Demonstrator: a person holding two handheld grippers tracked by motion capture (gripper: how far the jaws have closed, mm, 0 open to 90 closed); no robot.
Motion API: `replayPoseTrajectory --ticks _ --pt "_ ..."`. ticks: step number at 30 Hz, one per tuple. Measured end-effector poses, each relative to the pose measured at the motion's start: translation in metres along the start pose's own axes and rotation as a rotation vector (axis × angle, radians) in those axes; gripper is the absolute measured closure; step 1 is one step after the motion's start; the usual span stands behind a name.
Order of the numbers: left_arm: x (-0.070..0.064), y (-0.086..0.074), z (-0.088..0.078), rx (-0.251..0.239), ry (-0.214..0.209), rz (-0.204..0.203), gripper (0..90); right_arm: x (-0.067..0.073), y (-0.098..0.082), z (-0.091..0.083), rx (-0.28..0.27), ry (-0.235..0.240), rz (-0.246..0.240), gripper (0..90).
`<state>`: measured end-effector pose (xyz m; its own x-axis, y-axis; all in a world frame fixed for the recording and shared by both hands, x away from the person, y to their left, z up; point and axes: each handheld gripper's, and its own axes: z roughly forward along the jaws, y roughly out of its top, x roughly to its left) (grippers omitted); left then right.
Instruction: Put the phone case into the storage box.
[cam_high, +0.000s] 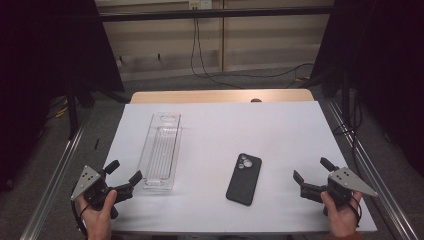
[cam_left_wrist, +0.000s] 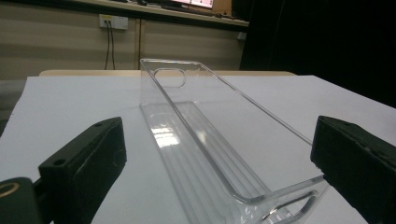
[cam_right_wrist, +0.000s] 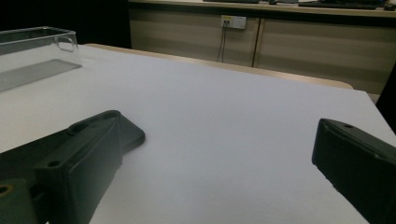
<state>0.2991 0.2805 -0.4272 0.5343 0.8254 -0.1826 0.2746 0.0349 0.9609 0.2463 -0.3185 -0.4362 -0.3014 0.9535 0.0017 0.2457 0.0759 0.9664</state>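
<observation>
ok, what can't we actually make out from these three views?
- Phone, high view: lies camera side up, so its screen is hidden against the table.
- Clear tray, left gripper view: its near end is cut off by the bottom edge.
- Clear tray, right gripper view: cut off by the left edge.
- Left tool and right tool, high view: both open, but the pad faces are too small and dark to read.

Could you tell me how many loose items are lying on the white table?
2: a clear plastic tray on the left, just ahead of the left gripper, and a black phone face down right of centre.
</observation>
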Motion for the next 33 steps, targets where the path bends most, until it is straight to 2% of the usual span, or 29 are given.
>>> replayPoseTrajectory --ticks 5,19,25,33 --pt "0.000 0.000 -0.001 -0.003 -0.002 -0.007 3.4 0.001 0.000 0.000 -0.003 0.008 -0.007 0.9" --pt "0.000 0.000 0.000 0.002 -0.004 0.002 3.4 0.002 -0.002 0.003 0.002 0.024 0.013 1.3" --pt "-0.001 0.000 -0.002 0.002 -0.012 0.010 3.4 0.008 -0.001 0.004 0.003 0.058 0.024 0.3" --pt "-0.001 0.000 -0.002 0.004 -0.014 0.009 3.4 0.022 0.000 0.013 0.012 0.136 0.029 0.0"
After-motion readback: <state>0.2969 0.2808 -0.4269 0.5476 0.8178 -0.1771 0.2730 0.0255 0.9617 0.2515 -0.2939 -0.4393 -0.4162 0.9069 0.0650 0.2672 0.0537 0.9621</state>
